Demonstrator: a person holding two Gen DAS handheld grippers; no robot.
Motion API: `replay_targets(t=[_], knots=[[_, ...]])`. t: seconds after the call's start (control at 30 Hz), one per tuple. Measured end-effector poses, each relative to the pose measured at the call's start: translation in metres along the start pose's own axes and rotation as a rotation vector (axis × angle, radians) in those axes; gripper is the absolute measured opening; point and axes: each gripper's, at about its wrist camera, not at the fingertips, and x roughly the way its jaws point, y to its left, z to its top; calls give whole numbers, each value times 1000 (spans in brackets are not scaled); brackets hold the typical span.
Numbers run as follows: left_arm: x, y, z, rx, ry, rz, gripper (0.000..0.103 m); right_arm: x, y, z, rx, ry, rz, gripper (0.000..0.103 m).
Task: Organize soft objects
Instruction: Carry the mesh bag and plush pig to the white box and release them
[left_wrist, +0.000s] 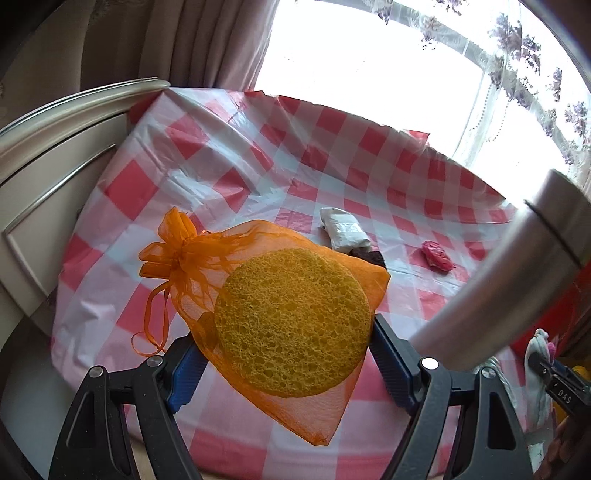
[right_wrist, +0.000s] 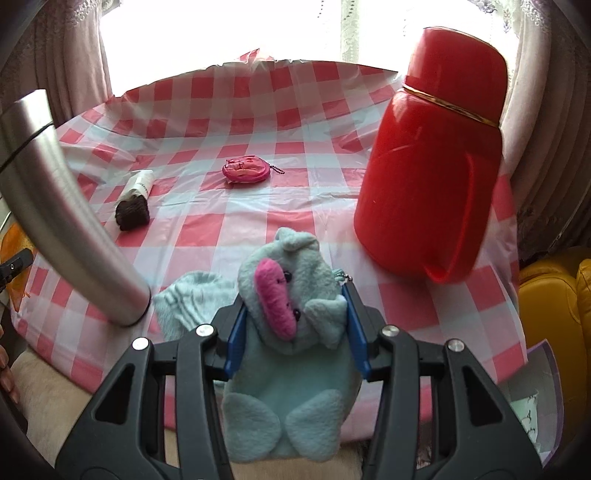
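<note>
My left gripper (left_wrist: 286, 363) is shut on an orange mesh drawstring bag (left_wrist: 258, 280) with a round yellow sponge (left_wrist: 293, 325) inside, held above the checked table. My right gripper (right_wrist: 295, 332) is shut on a pale blue plush toy (right_wrist: 291, 332) with a pink nose, held at the table's near edge. A pale blue striped sock (right_wrist: 192, 299) lies just left of the plush. A small pink pouch (right_wrist: 244, 168) with a bead chain lies mid-table, also in the left wrist view (left_wrist: 437, 255). A white wrapped bundle with a dark end (right_wrist: 136, 201) lies to the left, also in the left wrist view (left_wrist: 345, 233).
A red-and-white checked cloth (right_wrist: 295, 122) covers the table. A tall steel flask (right_wrist: 70, 221) stands near left, seen in the left wrist view (left_wrist: 517, 280) at right. A large red thermos (right_wrist: 432, 155) stands at right. A white cabinet (left_wrist: 48, 177) borders the table's left. A yellow seat (right_wrist: 554, 317) is at right.
</note>
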Motion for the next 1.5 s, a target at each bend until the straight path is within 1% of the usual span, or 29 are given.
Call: replay_targets(t=[0.23,0.4,0.5,0.67,0.83,0.93,1.07,1.17,1.3,1.5], knots=[[-36,-9,-15,21,-29,-34,82,-27,-16,-14,26,-9,10,51],[-63,-22,-26,58,-55,-67,82,-45,-36,-27,51,-8,-9,51],[-77,-34,-34,93,-60,-96,82,-54,-50,-34,69,-4,-22,51],[-94,-64,-47,170,-45,-184,82,-67,-76,-49,99,0,-49,51],[-104,-104,-63,262,-15,-285,82,-79,-105,-67,128,10,-93,51],[-108,-131,-74,316,23,-365,82,-85,-126,-79,153,18,-121,51],[-110,-164,-92,386,78,-441,82,-90,-150,-93,174,38,-191,51],[-114,-191,-106,441,114,-487,82,-93,-166,-101,191,50,-233,51],[-119,-222,-124,519,152,-546,82,-99,-186,-110,225,55,-258,51],[-127,-262,-150,603,194,-605,82,-107,-212,-118,267,53,-301,52]])
